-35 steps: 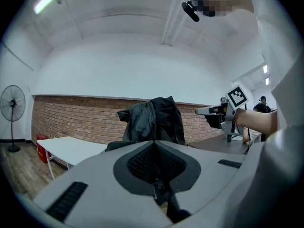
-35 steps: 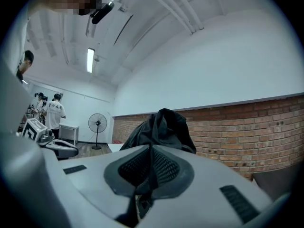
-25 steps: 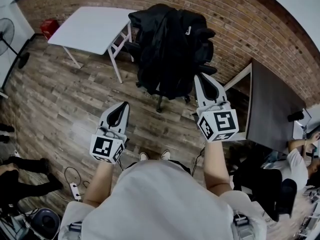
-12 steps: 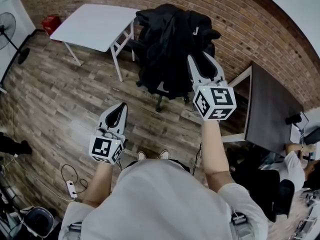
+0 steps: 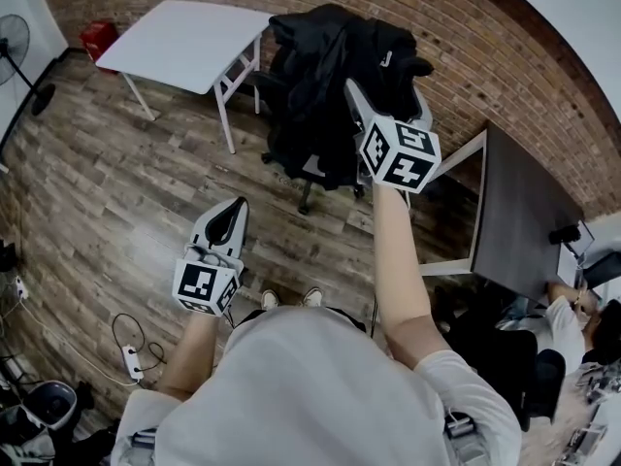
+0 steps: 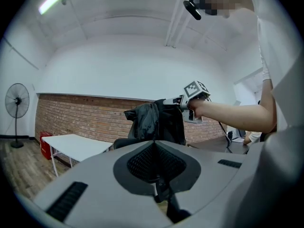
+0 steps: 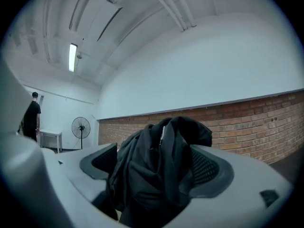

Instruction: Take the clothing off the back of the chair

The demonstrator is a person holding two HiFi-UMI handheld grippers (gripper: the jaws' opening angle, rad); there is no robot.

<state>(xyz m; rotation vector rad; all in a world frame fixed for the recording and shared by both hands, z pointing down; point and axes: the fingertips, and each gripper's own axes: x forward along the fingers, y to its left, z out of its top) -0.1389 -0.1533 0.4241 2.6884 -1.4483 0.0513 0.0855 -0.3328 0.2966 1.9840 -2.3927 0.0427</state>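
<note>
Right gripper (image 5: pixel 383 100): jaws just been opening, now spread wide, gripping nothing | black clothing (image 7: pixel 156 170): straight ahead, seen between its jaws, pads not pressing it, draped over the chair (image 5: pixel 308 192) back | left gripper (image 5: pixel 234 212): jaws together, empty, well short of the chair.

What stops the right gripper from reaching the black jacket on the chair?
Nothing, it seems; likely yes. The right gripper has just been opening its jaws; the black jacket sits between them, unclamped, nothing in front.
</note>
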